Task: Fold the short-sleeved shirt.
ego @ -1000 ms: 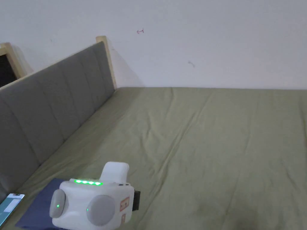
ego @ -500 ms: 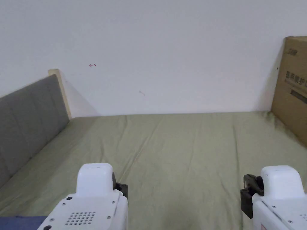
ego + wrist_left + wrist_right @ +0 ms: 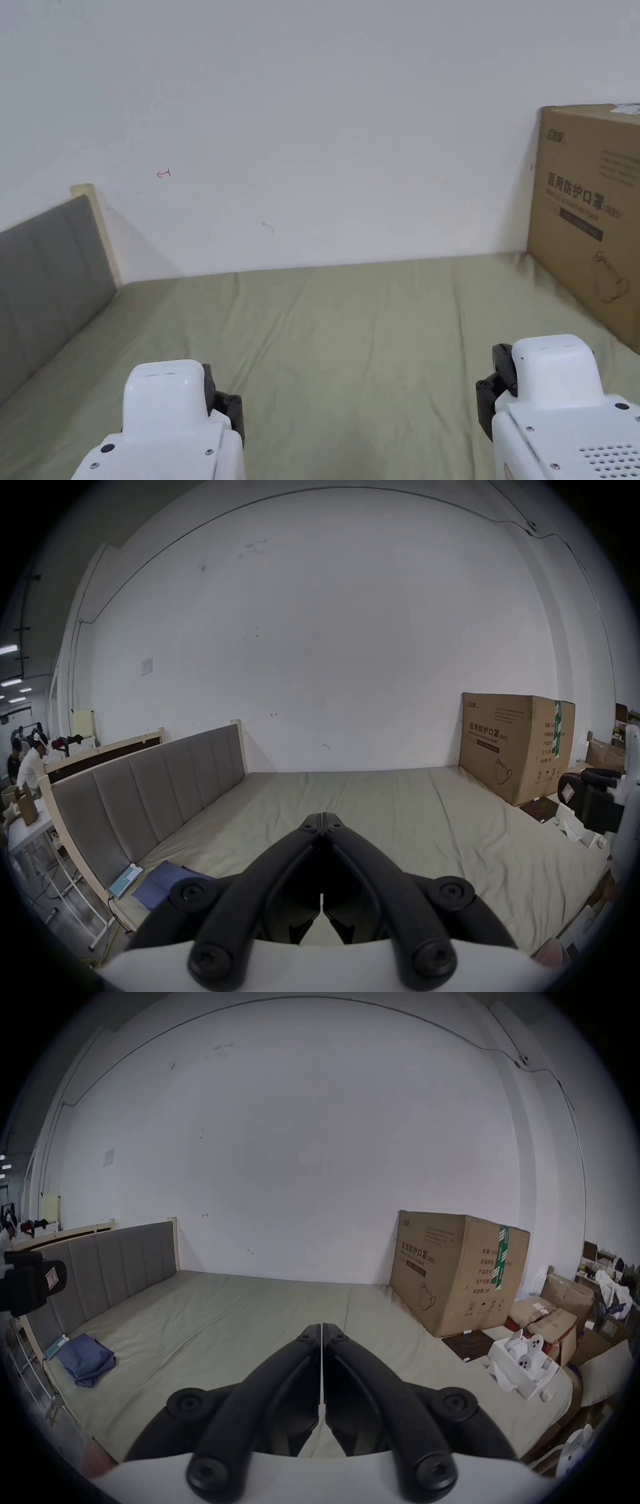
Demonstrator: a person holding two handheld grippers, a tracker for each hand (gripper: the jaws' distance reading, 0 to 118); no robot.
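Closest to me, my left gripper (image 3: 322,815) has its jaws pressed tip to tip with nothing between them, and my right gripper (image 3: 322,1325) is clenched the same way, a hairline of light between its jaws and no cloth in it. I hold both above the near edge of the bed's green sheet (image 3: 375,325), the left gripper low on the left and the right gripper low on the right in the head view, well apart from each other. The shirt (image 3: 86,1359), a dark blue bundle, lies folded at the near left corner of the sheet, away from both tools. Just beside it, against the foot of the grey padded headboard (image 3: 156,791), lies a phone (image 3: 124,880) with its screen lit. On my right side an open white box (image 3: 523,1369) of small white parts rests near the mattress edge. Farther back, a large cardboard box (image 3: 457,1269) stands on the right side of the bed against the white wall (image 3: 325,125).
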